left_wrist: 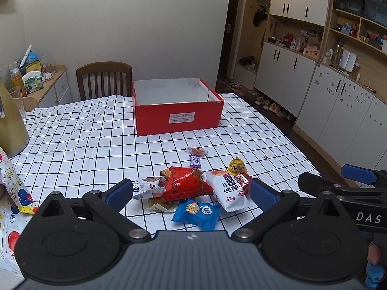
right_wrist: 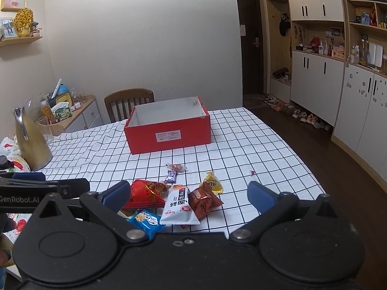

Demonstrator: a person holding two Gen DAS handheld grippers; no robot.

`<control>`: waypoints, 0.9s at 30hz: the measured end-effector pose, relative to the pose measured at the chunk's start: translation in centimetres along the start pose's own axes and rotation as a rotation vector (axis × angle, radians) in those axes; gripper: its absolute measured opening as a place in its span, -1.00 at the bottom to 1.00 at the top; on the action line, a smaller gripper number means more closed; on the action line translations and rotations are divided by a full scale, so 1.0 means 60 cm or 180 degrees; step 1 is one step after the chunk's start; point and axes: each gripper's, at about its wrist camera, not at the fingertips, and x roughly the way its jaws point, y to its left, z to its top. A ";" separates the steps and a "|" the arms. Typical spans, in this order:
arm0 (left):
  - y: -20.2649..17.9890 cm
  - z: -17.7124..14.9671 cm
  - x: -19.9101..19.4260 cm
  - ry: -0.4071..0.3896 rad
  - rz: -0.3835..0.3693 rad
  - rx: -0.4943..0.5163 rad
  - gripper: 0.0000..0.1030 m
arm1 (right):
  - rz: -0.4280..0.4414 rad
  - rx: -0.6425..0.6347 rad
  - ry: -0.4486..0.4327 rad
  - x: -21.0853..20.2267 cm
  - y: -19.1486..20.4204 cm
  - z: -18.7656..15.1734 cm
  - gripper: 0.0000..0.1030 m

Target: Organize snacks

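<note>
Surface: a checked cloth (left_wrist: 96,133) covers it, in a room lined with white cupboards.
Left claw (left_wrist: 191,193): released, jaws wide, hovering low over the snack pile.
Right claw (right_wrist: 188,197): released too, grasping nothing.
Snacks: blue packet (left_wrist: 197,213) nearest, then white packet (left_wrist: 228,191) beside red bag (left_wrist: 186,183); small sweets lie beyond.
Red box (left_wrist: 177,116): farther back, open, seemingly empty.
Advice: pinch one packet by its edge, lift it clear of its neighbours, then release over the box.
</note>
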 end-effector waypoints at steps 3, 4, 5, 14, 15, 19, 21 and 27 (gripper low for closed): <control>0.001 0.002 0.002 0.0000 0.0007 0.0004 1.00 | -0.0005 0.0001 -0.0012 0.002 0.001 0.003 1.00; 0.001 0.002 0.003 0.0004 0.0007 0.0002 1.00 | -0.0005 0.0003 -0.0014 0.002 0.001 0.003 1.00; 0.002 0.003 0.003 0.0008 0.0005 -0.0002 1.00 | -0.0002 0.0005 -0.0013 0.003 0.000 0.003 1.00; 0.002 0.003 0.005 0.0015 0.0002 -0.0008 1.00 | 0.0011 0.0015 0.0004 0.007 0.001 0.004 1.00; 0.002 0.004 0.006 0.0022 0.0003 -0.0009 1.00 | 0.0017 0.0018 0.0006 0.007 0.001 0.004 1.00; 0.000 0.004 0.009 0.0043 0.0011 -0.0006 1.00 | 0.0036 0.0033 0.0023 0.010 -0.002 0.004 1.00; -0.001 0.004 0.009 0.0039 0.0009 -0.0004 1.00 | 0.0038 0.0035 0.0023 0.010 -0.002 0.005 1.00; -0.001 0.006 0.008 0.0022 -0.0010 0.0003 1.00 | 0.0080 0.0041 0.0007 0.010 -0.005 0.004 1.00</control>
